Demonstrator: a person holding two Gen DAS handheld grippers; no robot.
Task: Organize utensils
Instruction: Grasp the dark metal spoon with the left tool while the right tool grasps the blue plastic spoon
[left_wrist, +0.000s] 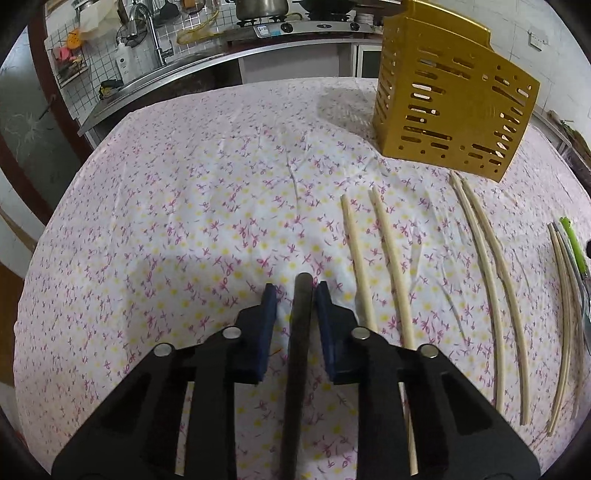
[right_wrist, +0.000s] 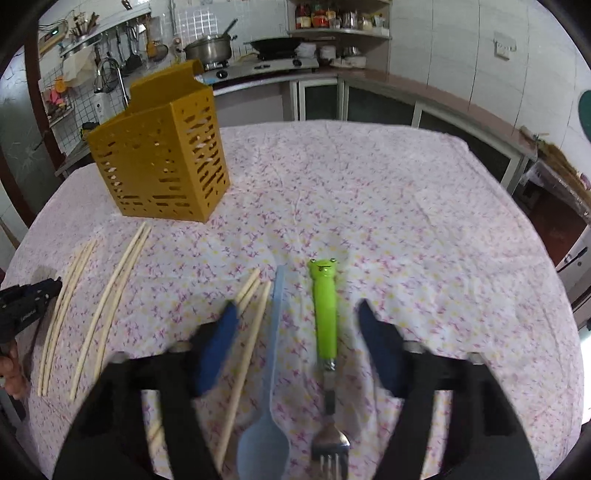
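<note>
While the left tool (left_wrist: 296, 287) straddles a dark handle (left_wrist: 300, 350), chopsticks (left_wrist: 391, 266) lie beside.

Both views are evenly and rather softly lit, without harsh glare. A dull shadow is cast on the tablecloth (left_wrist: 207, 206) to the left of the yellow holder (left_wrist: 448, 110), and a faint grey one is seen ahead of the left gripper (left_wrist: 294, 295). Strong fisheye bending is shown: the table edge is bowed and dark vignetting is found in the corners. The right gripper (right_wrist: 295, 314) is smeared by motion blur, while the left view is rendered sharply.
</note>
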